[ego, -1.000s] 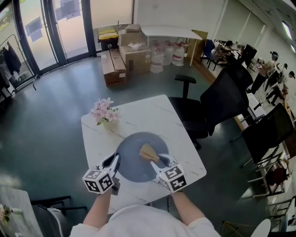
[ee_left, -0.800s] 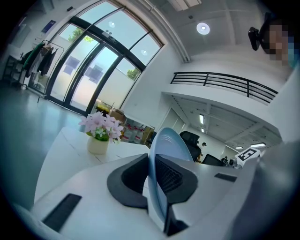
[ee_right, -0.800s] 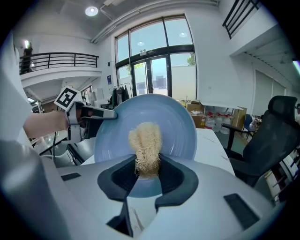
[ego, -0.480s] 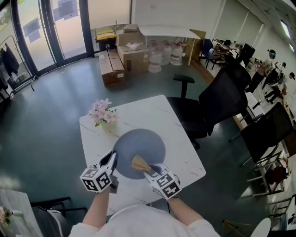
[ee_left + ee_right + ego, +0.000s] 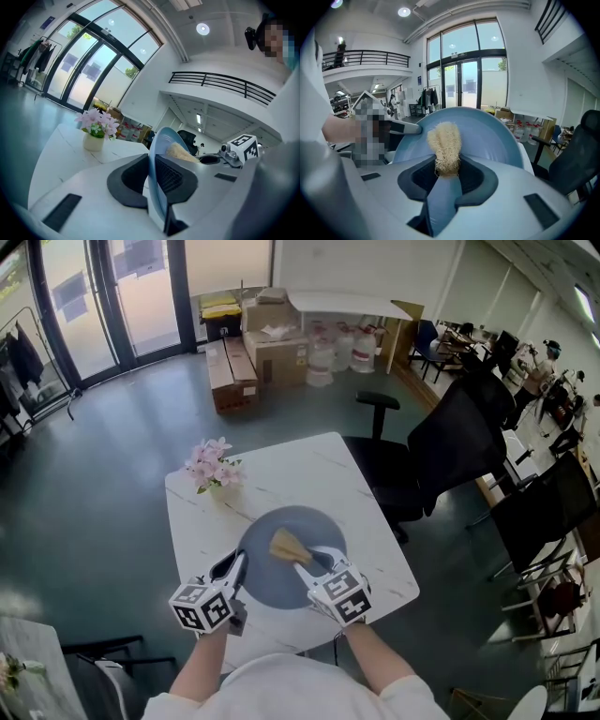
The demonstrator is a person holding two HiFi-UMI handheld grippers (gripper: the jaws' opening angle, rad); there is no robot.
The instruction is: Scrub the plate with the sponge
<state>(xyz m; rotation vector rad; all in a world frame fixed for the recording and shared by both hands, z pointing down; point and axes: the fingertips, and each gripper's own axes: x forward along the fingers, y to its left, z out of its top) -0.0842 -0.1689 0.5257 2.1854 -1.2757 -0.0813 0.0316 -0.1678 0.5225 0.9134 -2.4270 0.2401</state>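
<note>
A round blue-grey plate (image 5: 281, 582) lies on the white marble table (image 5: 309, 474). My left gripper (image 5: 234, 568) is shut on the plate's left rim; in the left gripper view the plate (image 5: 161, 168) stands edge-on between the jaws. My right gripper (image 5: 307, 568) is shut on a tan fibrous sponge (image 5: 287, 547), which rests on the plate's upper middle. In the right gripper view the sponge (image 5: 445, 145) sticks out from the jaws against the plate (image 5: 487, 136).
A small vase of pink flowers (image 5: 212, 468) stands at the table's far left corner. A black office chair (image 5: 427, 460) is close to the table's right side. Cardboard boxes (image 5: 253, 348) sit on the floor beyond.
My right gripper drew the sponge toward the plate's near edge, then pushed it back up to the plate's middle. The left gripper kept its hold on the rim.
</note>
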